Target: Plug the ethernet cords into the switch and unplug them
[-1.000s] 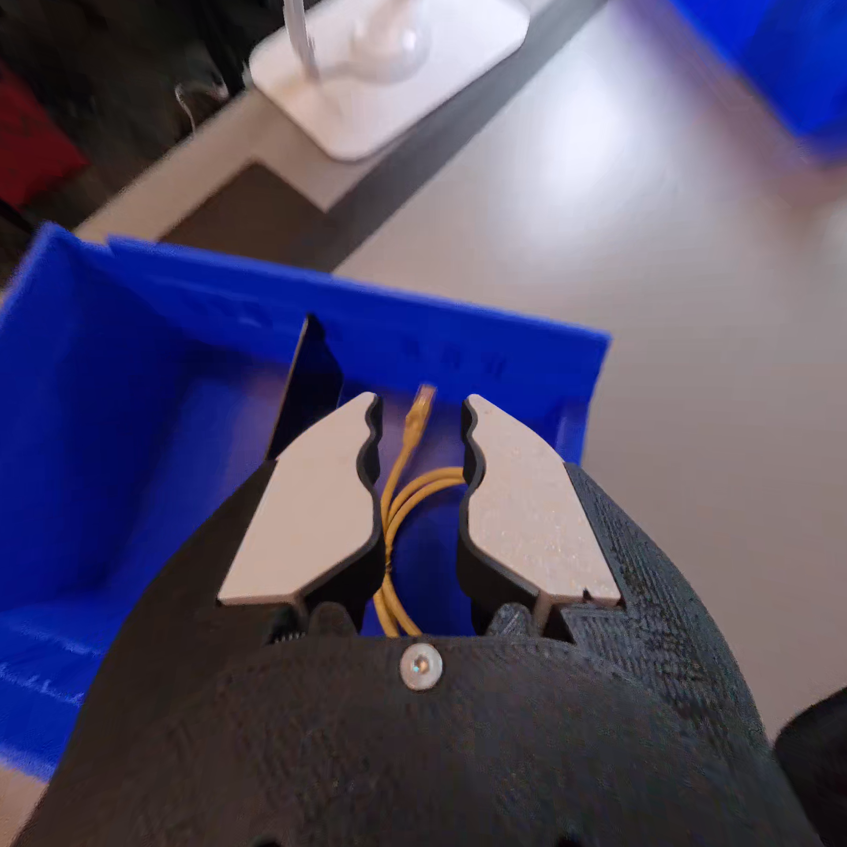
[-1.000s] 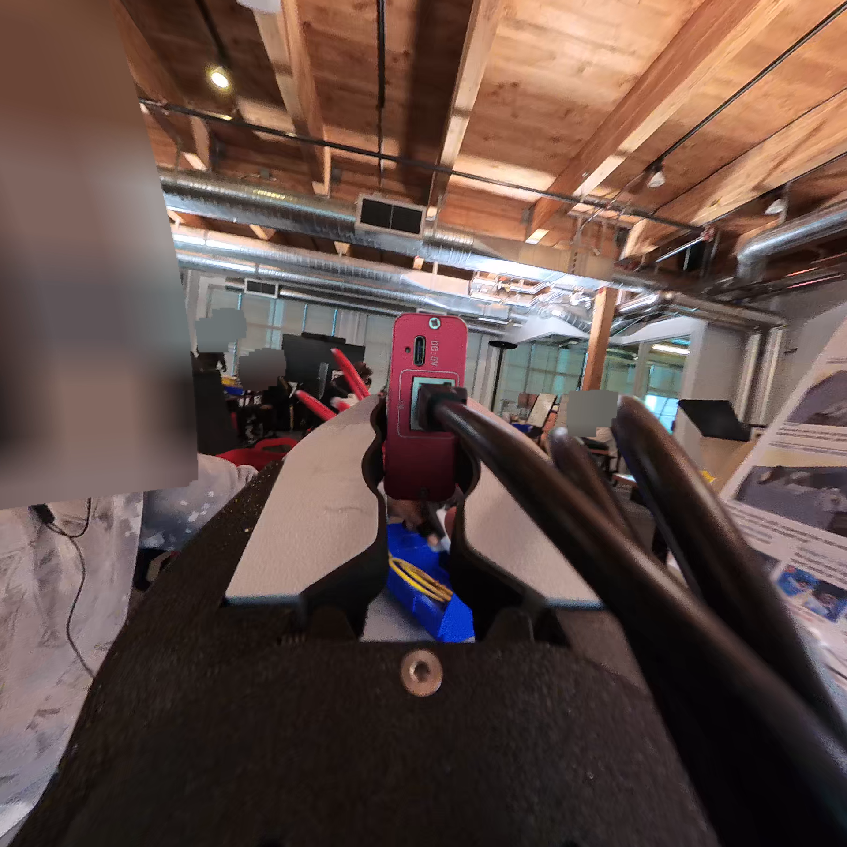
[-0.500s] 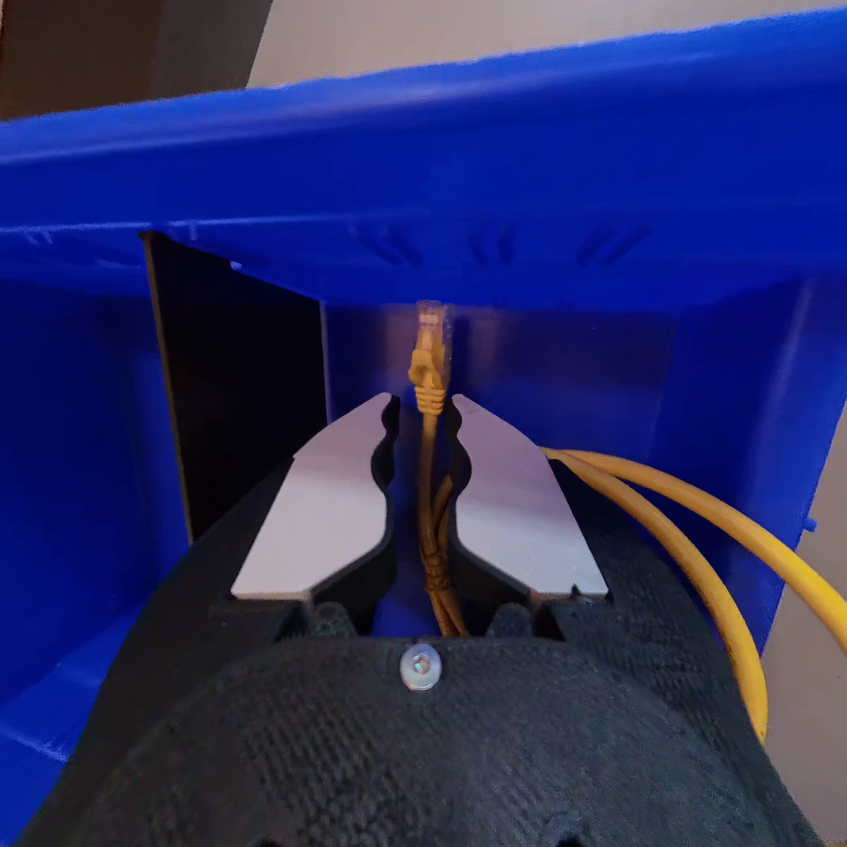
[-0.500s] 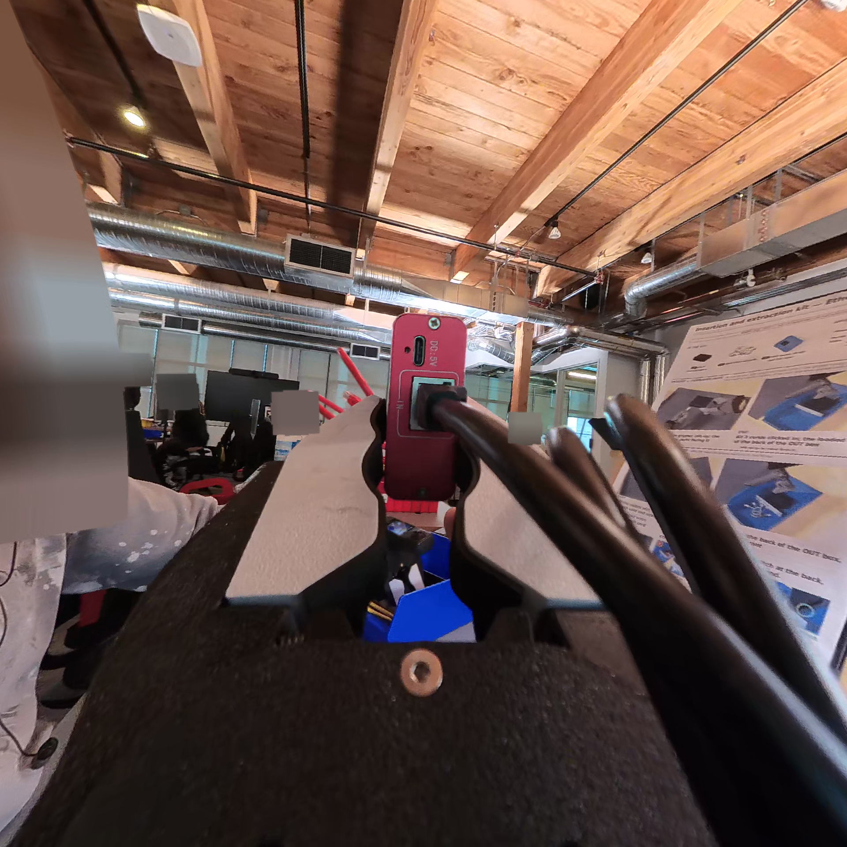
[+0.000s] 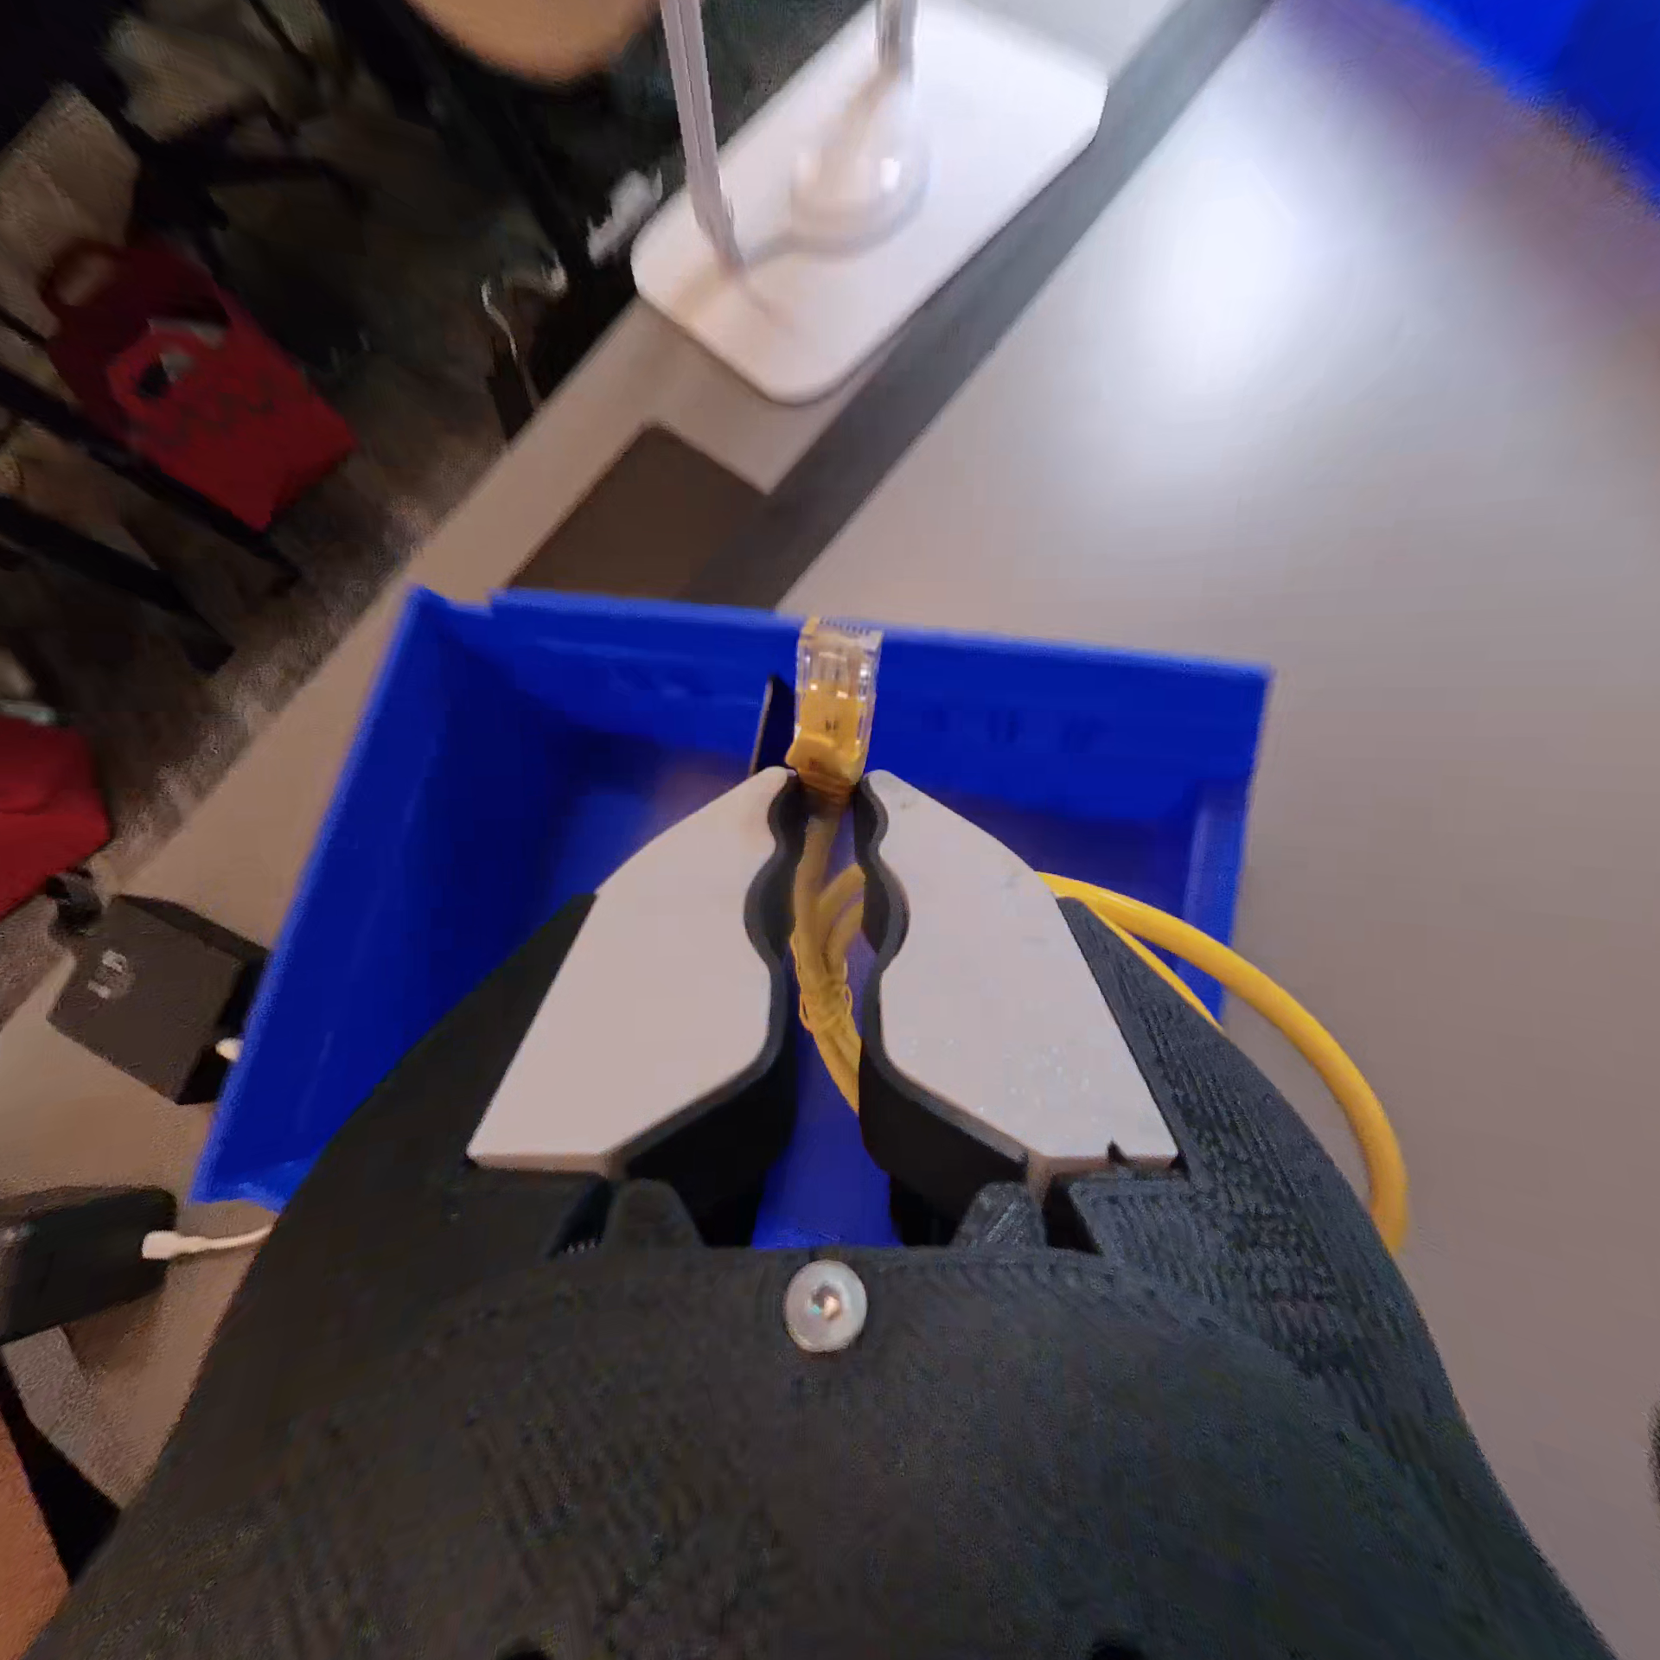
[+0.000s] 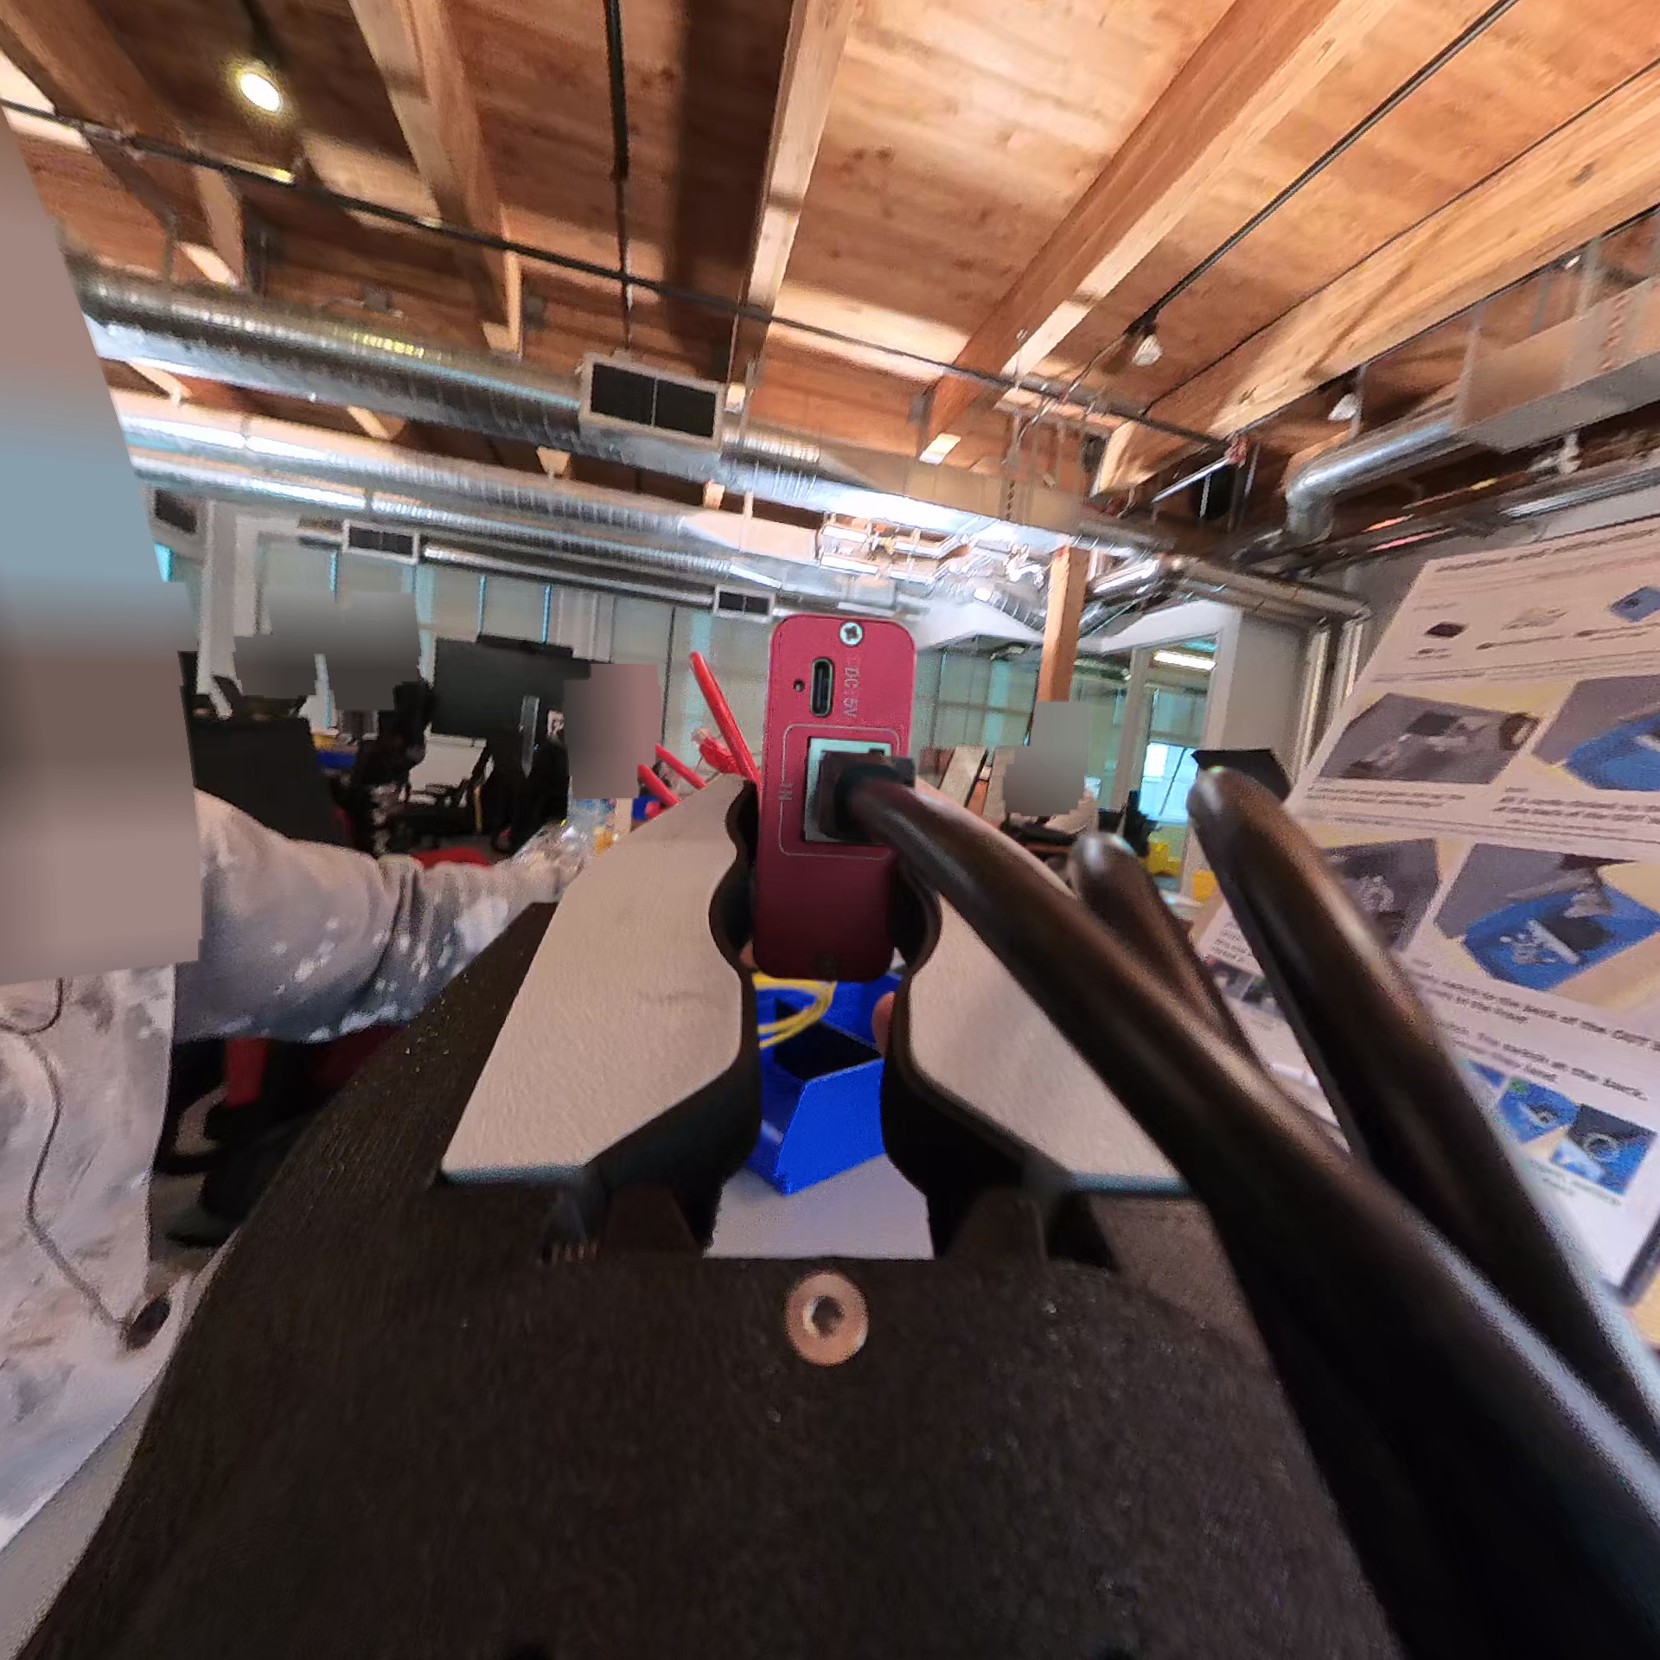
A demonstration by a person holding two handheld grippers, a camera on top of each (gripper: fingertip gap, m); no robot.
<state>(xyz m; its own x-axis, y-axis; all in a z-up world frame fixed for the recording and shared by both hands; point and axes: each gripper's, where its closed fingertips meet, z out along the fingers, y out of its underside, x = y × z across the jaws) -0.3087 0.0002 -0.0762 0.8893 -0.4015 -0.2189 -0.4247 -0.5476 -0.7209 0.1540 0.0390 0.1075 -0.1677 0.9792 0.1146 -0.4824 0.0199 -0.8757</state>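
My left gripper [image 5: 824,790] is shut on a yellow ethernet cord [image 5: 831,970] just behind its clear plug [image 5: 837,683], which sticks out past the fingertips. It hangs above a blue bin [image 5: 503,790], and the cord loops out to the right. My right gripper [image 6: 831,808] is shut on a red switch [image 6: 835,808] held upright in the air. A black cord [image 6: 1060,943] is plugged into the switch's port and trails back to the right. The blue bin [image 6: 822,1123] and yellow cord show below between the right fingers.
A white lamp base [image 5: 862,207] stands at the table's far edge. Small black boxes [image 5: 144,997] lie left of the bin. Another blue bin [image 5: 1581,81] is at the far right. A person's sleeve [image 6: 314,907] is at left, instruction sheets [image 6: 1491,853] at right.
My left gripper closed on the yellow cord behind its plug and lifted it up out of the bin. The right gripper kept holding the red switch, tilting slightly.
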